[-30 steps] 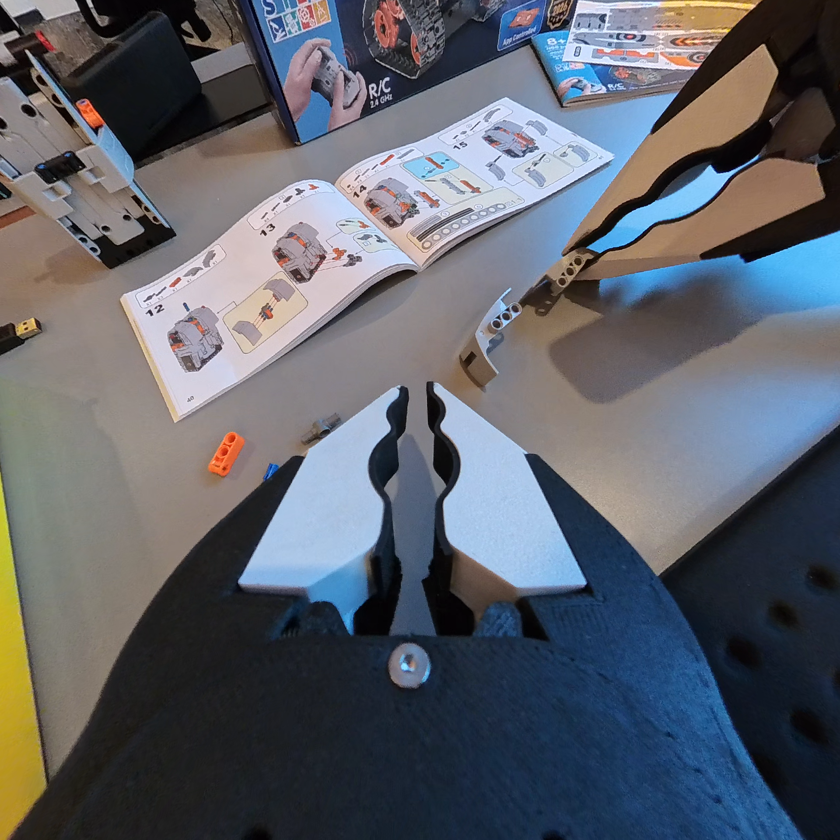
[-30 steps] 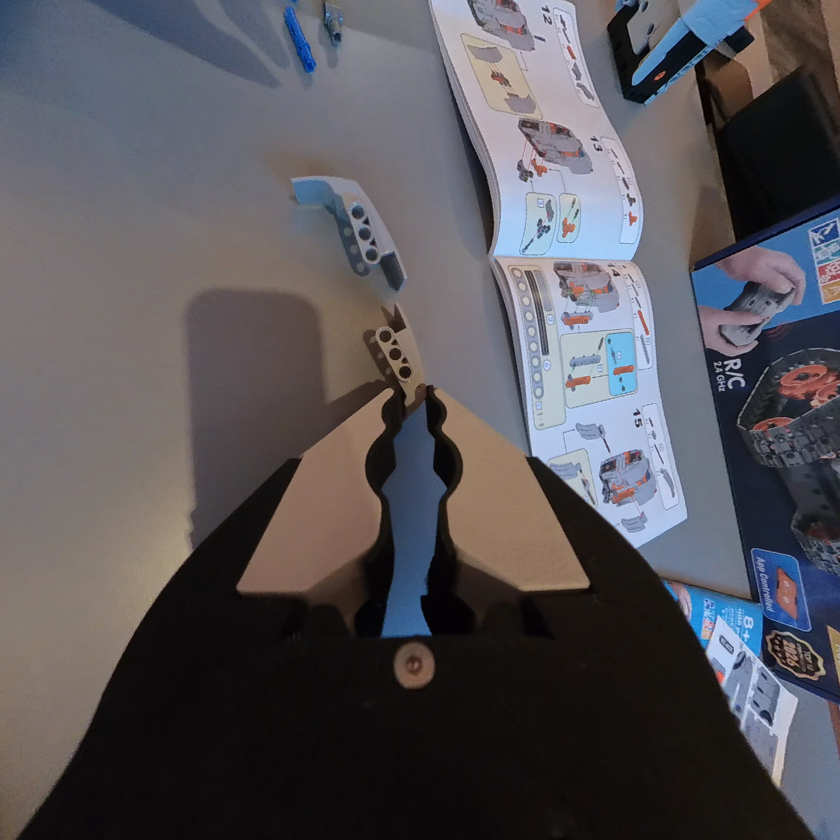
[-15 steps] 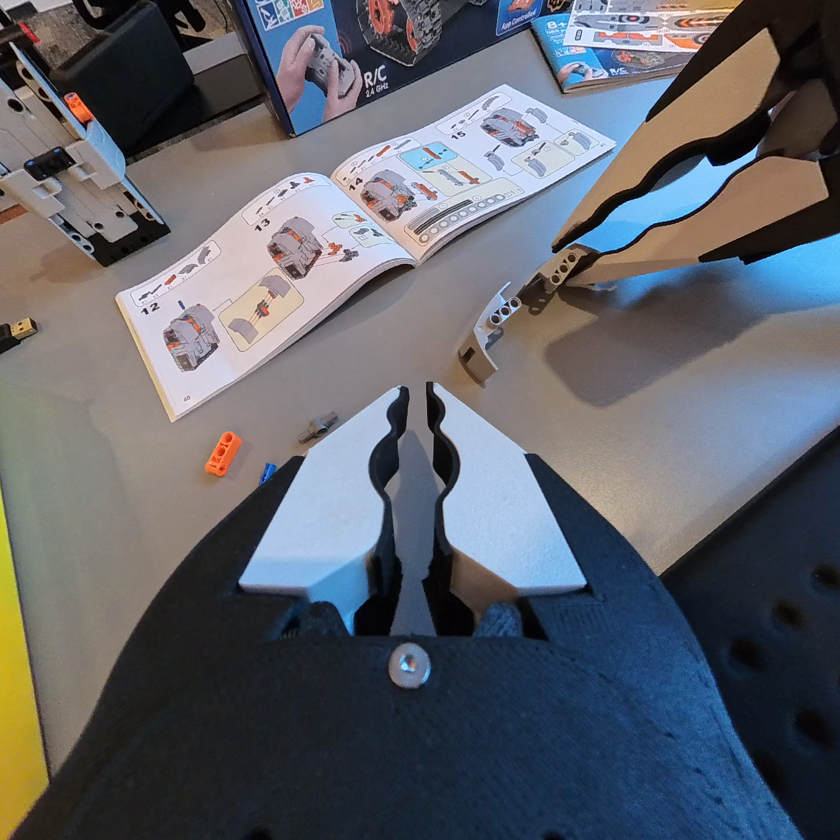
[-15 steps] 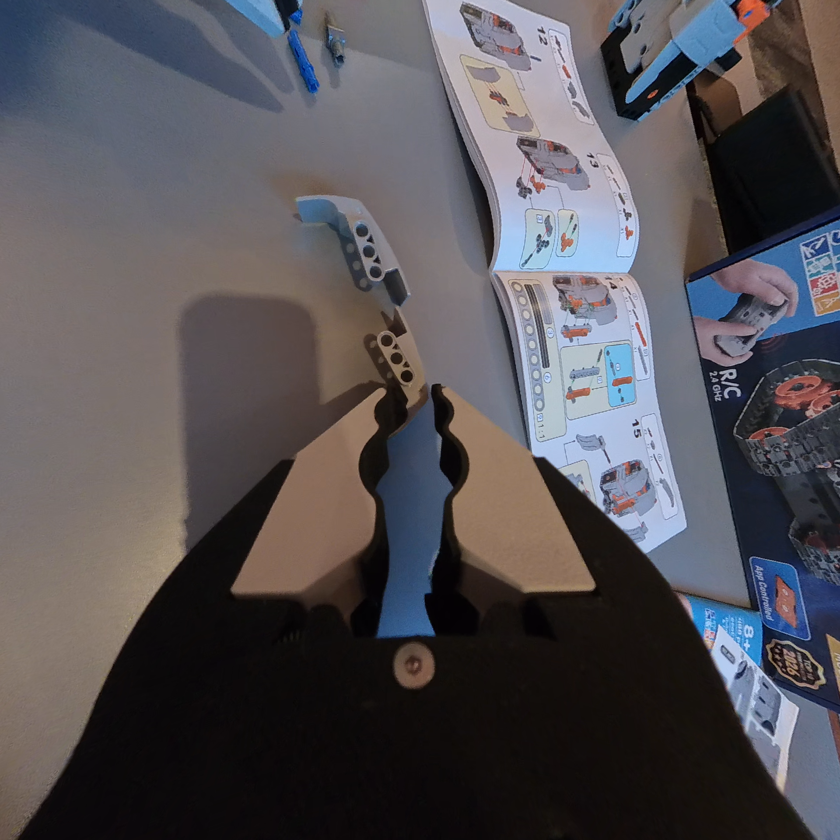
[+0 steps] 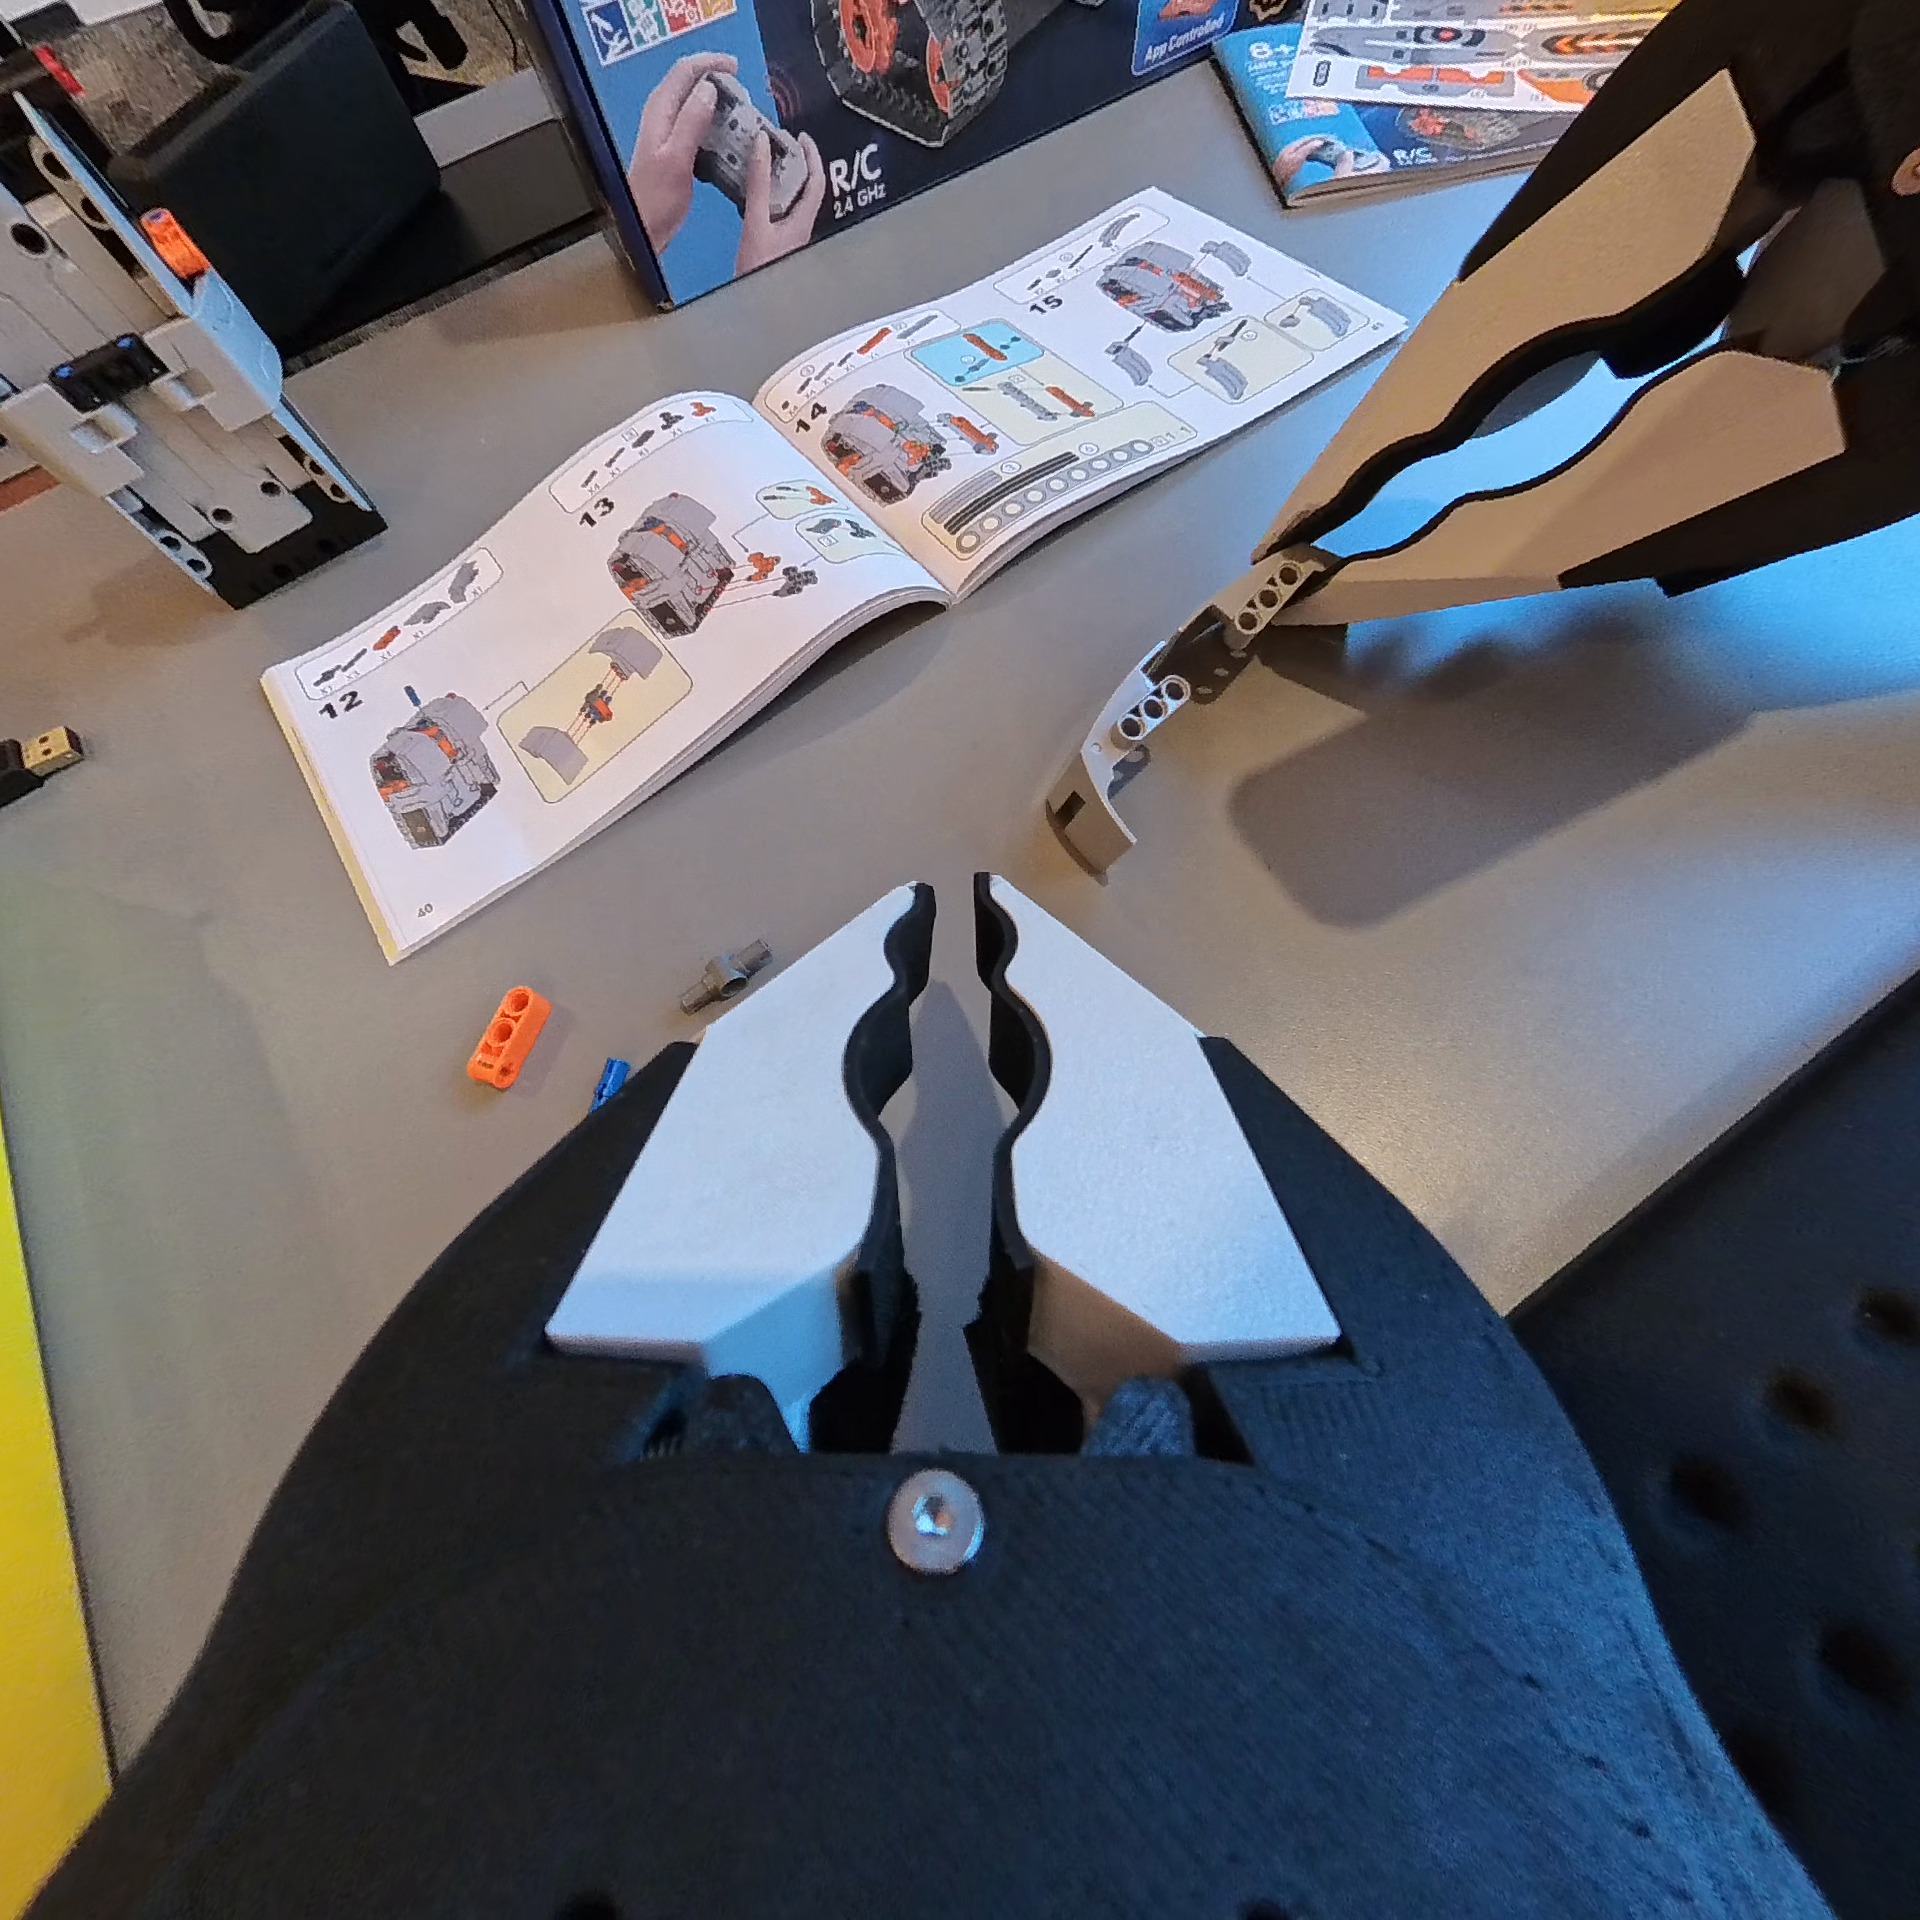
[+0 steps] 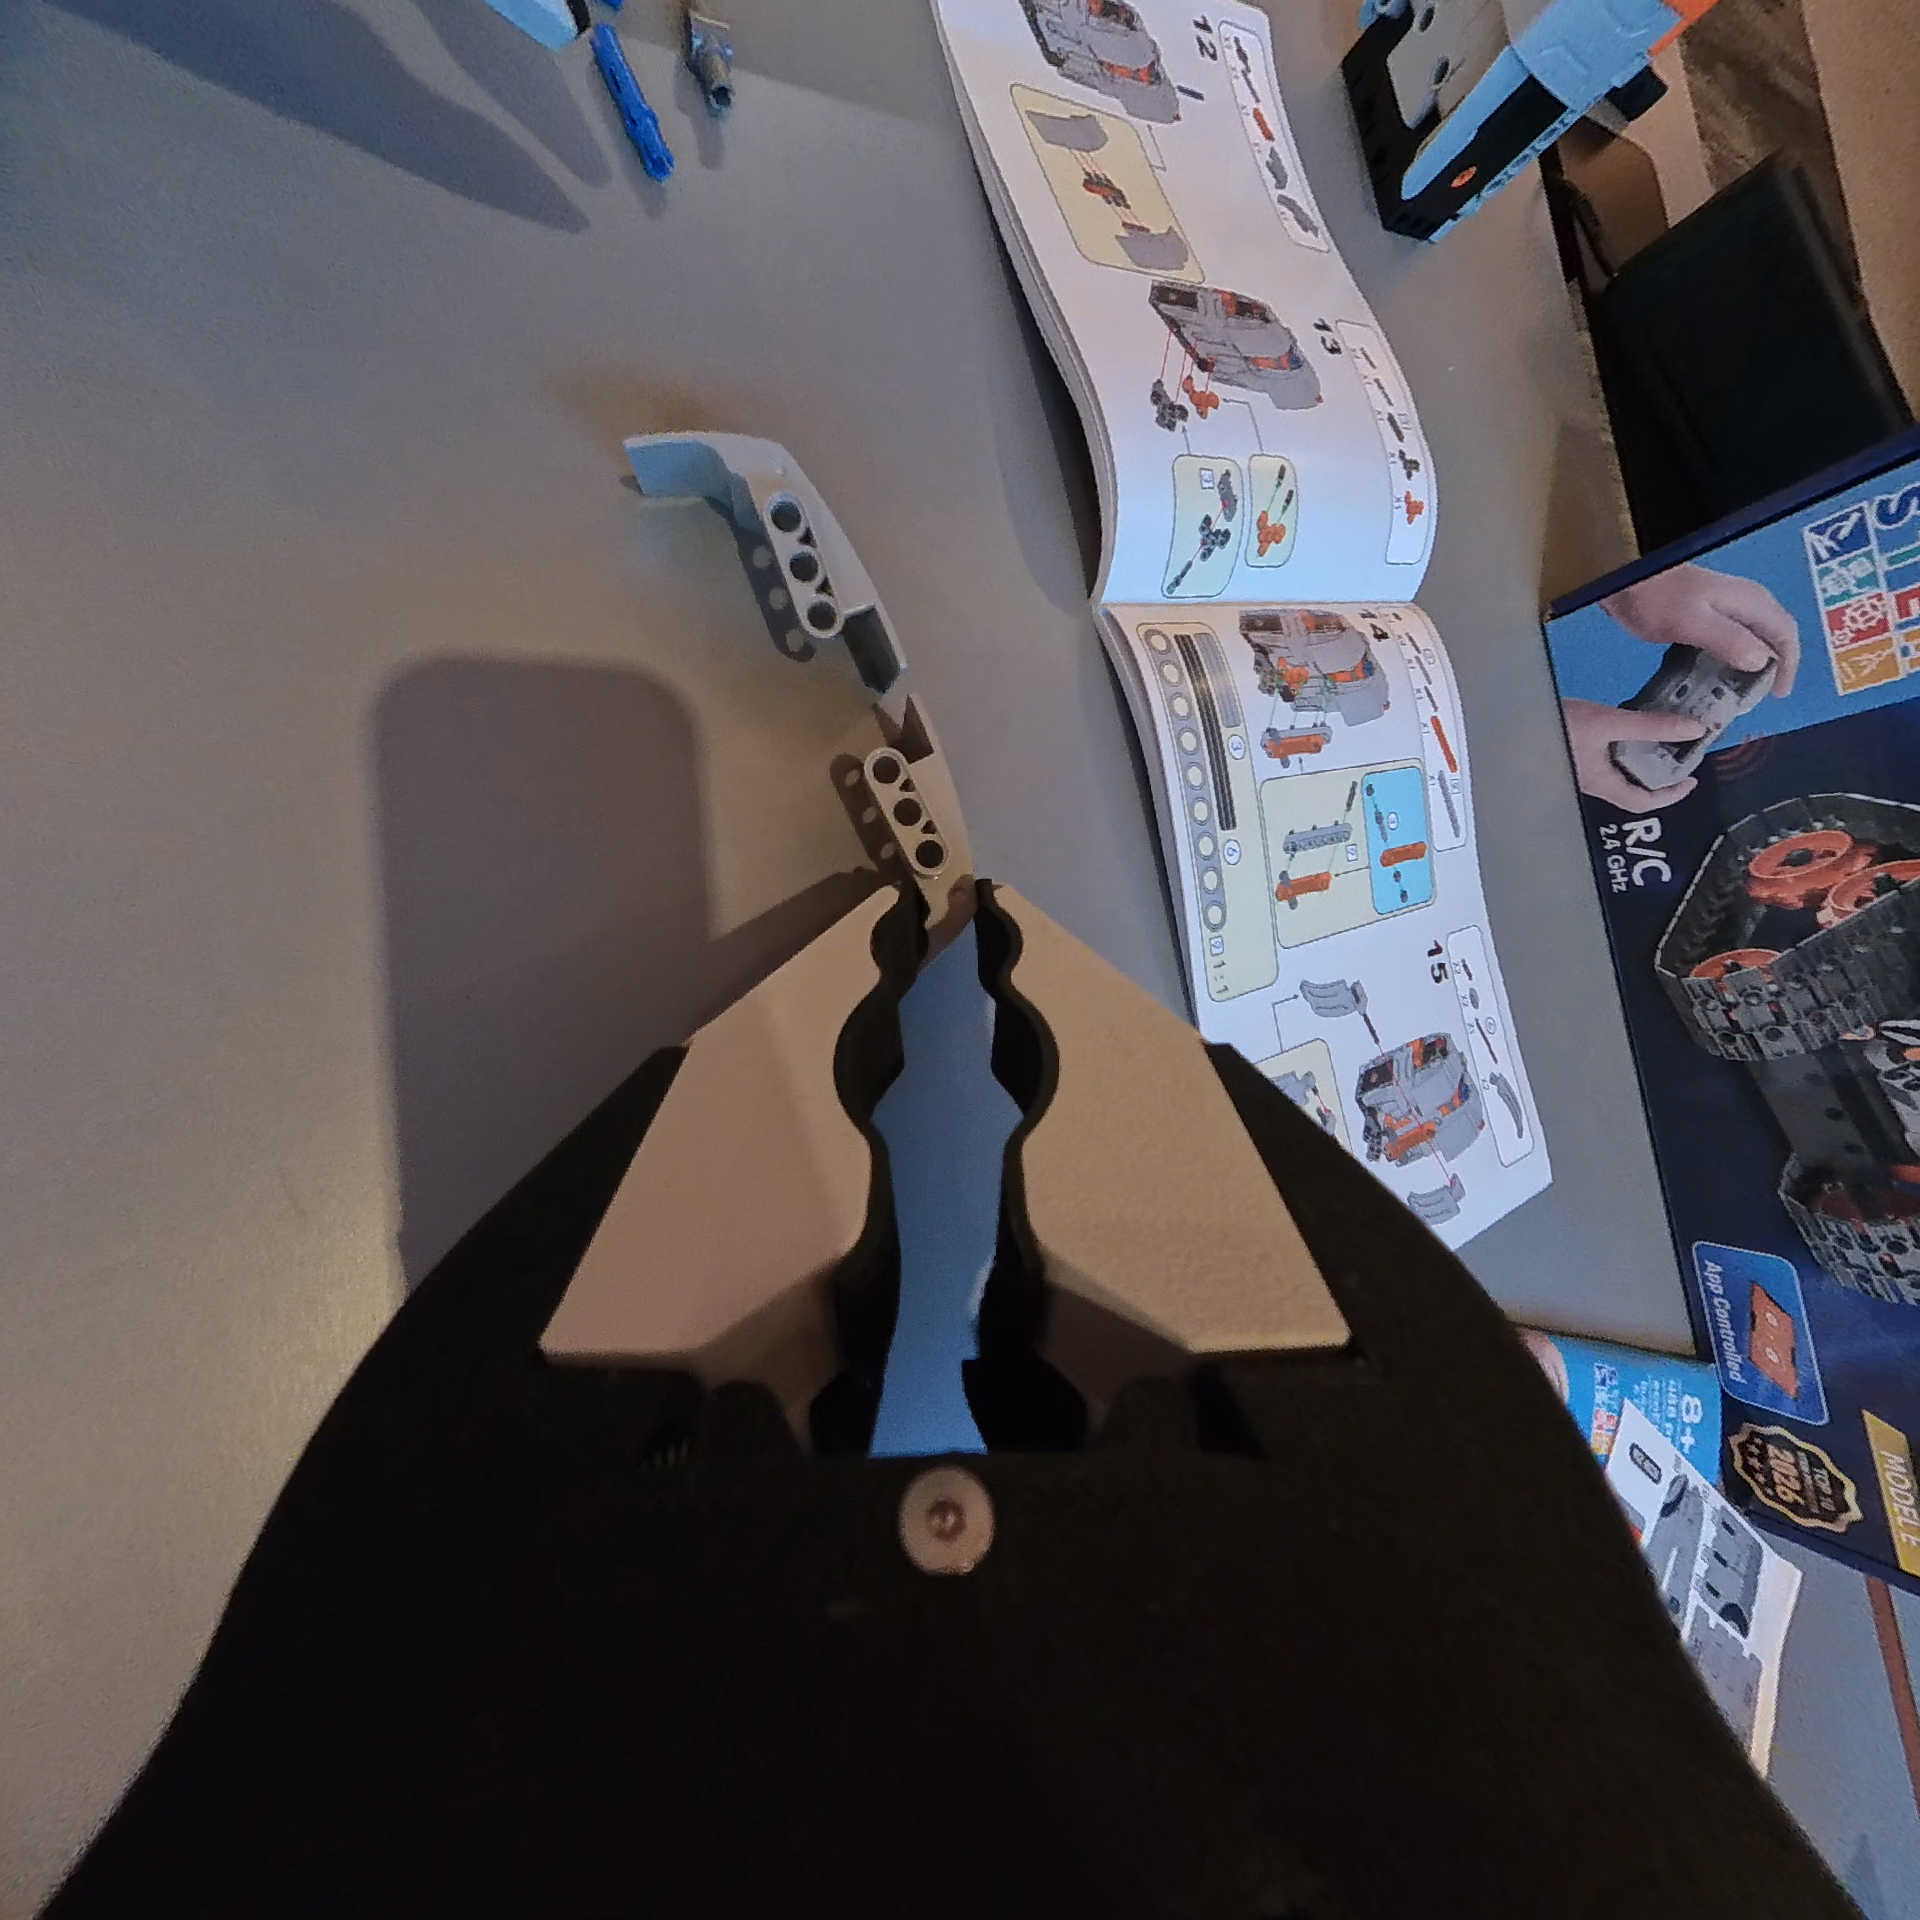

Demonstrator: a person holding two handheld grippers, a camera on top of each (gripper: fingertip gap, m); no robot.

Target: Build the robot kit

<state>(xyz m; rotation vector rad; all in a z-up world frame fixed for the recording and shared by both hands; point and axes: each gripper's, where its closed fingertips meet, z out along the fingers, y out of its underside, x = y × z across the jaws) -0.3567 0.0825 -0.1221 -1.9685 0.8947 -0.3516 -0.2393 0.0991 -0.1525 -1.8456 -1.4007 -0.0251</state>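
Note:
My right gripper (image 6: 940, 899) is shut on the end of a small grey curved panel with a row of holes (image 6: 909, 821), held low over the grey table. In the left wrist view this gripper (image 5: 1283, 551) and panel (image 5: 1262, 603) sit at the upper right. The panel's free end almost meets a second, larger grey curved panel (image 6: 790, 551) lying on the table, which the left wrist view also shows (image 5: 1112, 769). My left gripper (image 5: 951, 894) is shut and empty, just short of that second panel.
An open instruction booklet (image 5: 727, 582) lies mid-table, with a blue toy box (image 5: 831, 104) and leaflets (image 5: 1403, 94) behind it. A part-built grey model (image 5: 135, 395) stands far left. An orange piece (image 5: 507, 1036), a grey connector (image 5: 727, 974) and a blue pin (image 5: 611, 1075) lie left of my left gripper. Tip to tip, the grippers are about 12 cm apart.
The right gripper's jaws, a little apart half a second ago, have closed on the small panel's end. The held panel has edged slightly closer to the lying one. The left gripper has barely moved.

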